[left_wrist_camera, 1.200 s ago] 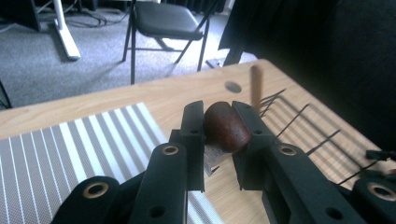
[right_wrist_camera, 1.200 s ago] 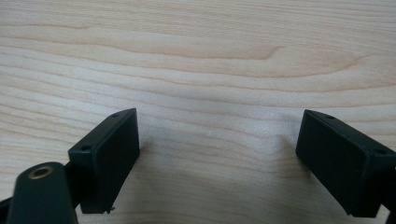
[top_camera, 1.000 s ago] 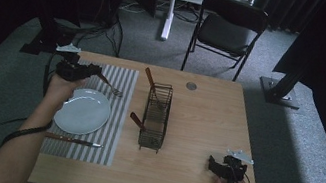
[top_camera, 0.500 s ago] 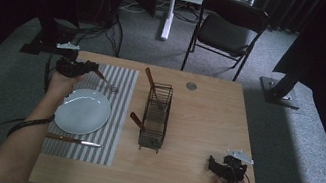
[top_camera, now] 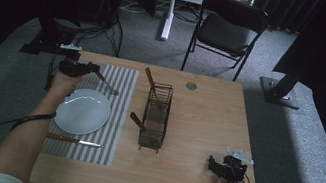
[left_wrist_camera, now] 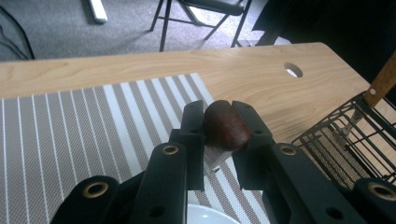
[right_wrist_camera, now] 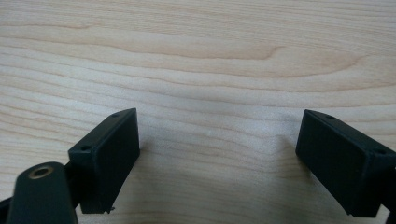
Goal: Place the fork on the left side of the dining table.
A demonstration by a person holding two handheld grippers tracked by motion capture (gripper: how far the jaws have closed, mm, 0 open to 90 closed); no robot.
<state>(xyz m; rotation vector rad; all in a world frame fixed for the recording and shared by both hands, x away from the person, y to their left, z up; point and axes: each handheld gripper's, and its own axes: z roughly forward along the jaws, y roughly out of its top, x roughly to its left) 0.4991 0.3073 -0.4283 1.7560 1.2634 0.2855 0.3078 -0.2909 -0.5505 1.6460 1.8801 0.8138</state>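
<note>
The left gripper [top_camera: 84, 68] is clamped on the brown handle of a fork [top_camera: 103, 82], held over the far end of the striped mat [top_camera: 116, 114], just beyond the plate [top_camera: 82, 111]; its tines seem to touch the mat, though it's dim there. The rack [top_camera: 155, 115] stands to its right. The right gripper [top_camera: 215, 163] rests on the table [top_camera: 206, 124], jaws wide apart with nothing between them.

1 plate [top_camera: 83, 111], 1 knife [top_camera: 74, 141], 1 fork [top_camera: 104, 82]
</note>
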